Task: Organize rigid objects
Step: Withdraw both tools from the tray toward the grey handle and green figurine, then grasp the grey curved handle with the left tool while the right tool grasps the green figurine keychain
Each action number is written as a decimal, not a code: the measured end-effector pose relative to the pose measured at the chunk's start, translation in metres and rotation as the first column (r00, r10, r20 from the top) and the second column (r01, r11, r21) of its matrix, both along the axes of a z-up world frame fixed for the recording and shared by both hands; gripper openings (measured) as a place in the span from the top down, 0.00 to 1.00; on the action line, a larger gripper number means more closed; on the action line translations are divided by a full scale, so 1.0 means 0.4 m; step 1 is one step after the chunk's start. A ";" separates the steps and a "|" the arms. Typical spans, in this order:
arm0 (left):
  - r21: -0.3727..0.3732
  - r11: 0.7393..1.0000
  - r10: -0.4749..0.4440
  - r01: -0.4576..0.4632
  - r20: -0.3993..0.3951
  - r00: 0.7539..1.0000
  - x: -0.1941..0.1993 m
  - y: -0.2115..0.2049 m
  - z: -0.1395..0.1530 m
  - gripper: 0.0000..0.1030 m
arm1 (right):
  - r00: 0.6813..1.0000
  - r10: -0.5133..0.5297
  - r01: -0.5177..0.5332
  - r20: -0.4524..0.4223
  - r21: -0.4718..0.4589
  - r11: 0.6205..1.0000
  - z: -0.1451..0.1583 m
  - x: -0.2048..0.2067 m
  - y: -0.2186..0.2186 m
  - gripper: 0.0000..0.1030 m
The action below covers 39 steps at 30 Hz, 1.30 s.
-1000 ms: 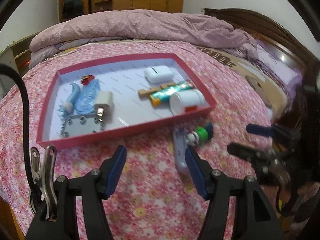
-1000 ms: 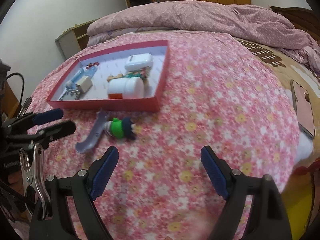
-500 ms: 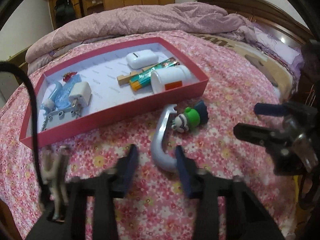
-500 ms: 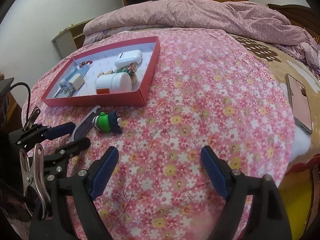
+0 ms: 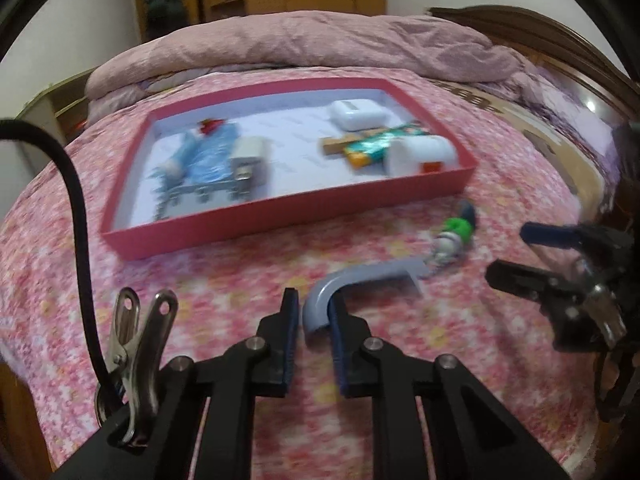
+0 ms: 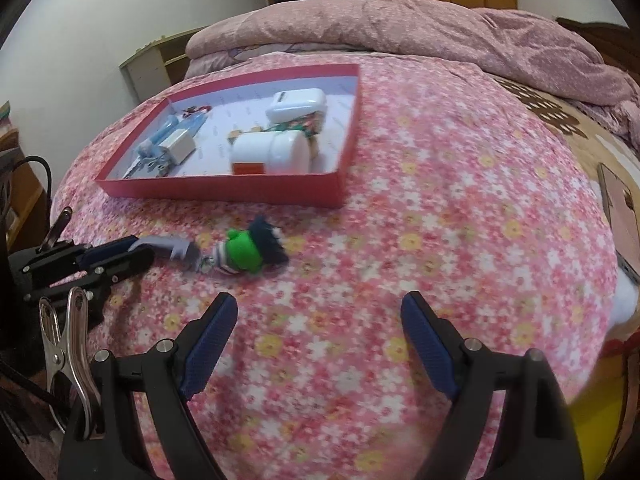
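A grey curved plastic hook point(image 5: 360, 276) lies on the pink flowered bedspread in front of the red tray point(image 5: 280, 216). My left gripper point(image 5: 314, 314) has its jaws closing tight on the hook's bent end, and both pads press on it. The right wrist view shows this grip from the side: the left gripper point(image 6: 120, 254) with the hook point(image 6: 172, 246) sticking out. A small green toy figure point(image 5: 456, 232) point(image 6: 248, 254) lies at the hook's far tip, with a small ring between them. My right gripper point(image 6: 316, 328) point(image 5: 516, 252) hovers open over bare bedspread, nothing between its fingers.
The red tray point(image 6: 224, 190) holds a white jar point(image 6: 272, 154), a white case point(image 6: 296, 104), a charger plug point(image 6: 180, 146), a blue item and several small things. A phone point(image 6: 616, 208) lies at the right. A rumpled pink quilt point(image 5: 304, 44) and the wooden headboard point(image 5: 560, 48) stand behind.
My left jaws went from wide open to clamped on the hook's bent end. The hook swung round to lie crosswise, its tip by the toy. The right gripper stayed open.
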<state>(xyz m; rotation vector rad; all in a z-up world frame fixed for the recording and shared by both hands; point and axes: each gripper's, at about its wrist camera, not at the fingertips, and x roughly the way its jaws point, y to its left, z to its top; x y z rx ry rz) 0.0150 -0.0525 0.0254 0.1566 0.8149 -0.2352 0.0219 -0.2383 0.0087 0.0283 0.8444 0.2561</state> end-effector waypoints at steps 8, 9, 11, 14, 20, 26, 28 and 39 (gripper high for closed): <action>0.001 0.996 0.094 -0.094 -0.003 0.996 0.015 0.083 0.002 0.71 | 0.998 0.061 -0.061 0.017 -0.015 0.998 0.007 0.023 0.073 0.16; 0.000 0.996 0.090 -0.090 -0.009 0.996 0.012 0.088 0.002 0.64 | 0.998 0.064 -0.064 0.014 -0.013 0.998 0.006 0.029 0.079 0.16; 0.000 0.997 0.078 -0.078 -0.012 0.997 0.001 0.096 0.002 0.56 | 0.997 0.074 -0.073 0.013 -0.018 0.997 0.006 0.042 0.093 0.16; -0.023 0.999 0.041 -0.041 -0.020 0.999 -0.019 0.106 0.001 0.44 | 0.996 0.084 -0.083 0.018 -0.039 0.996 0.005 0.060 0.111 0.16; -0.070 0.998 -0.012 0.011 -0.023 1.000 -0.028 0.093 -0.002 0.31 | 0.997 0.058 -0.054 0.052 -0.078 0.995 -0.003 0.066 0.124 0.23; -0.044 0.998 -0.041 0.041 -0.014 0.999 -0.022 0.066 -0.011 0.25 | 0.997 0.020 -0.013 0.075 -0.089 0.996 0.001 0.058 0.097 0.51; -0.056 0.997 -0.061 0.060 -0.018 0.998 -0.023 0.058 -0.011 0.19 | 0.998 0.001 0.002 0.063 -0.050 0.999 0.003 0.060 0.071 0.51; -0.012 0.995 -0.096 0.097 0.030 0.995 -0.001 0.011 -0.024 0.15 | 0.997 0.001 0.000 0.074 -0.018 1.000 0.000 0.060 0.054 0.51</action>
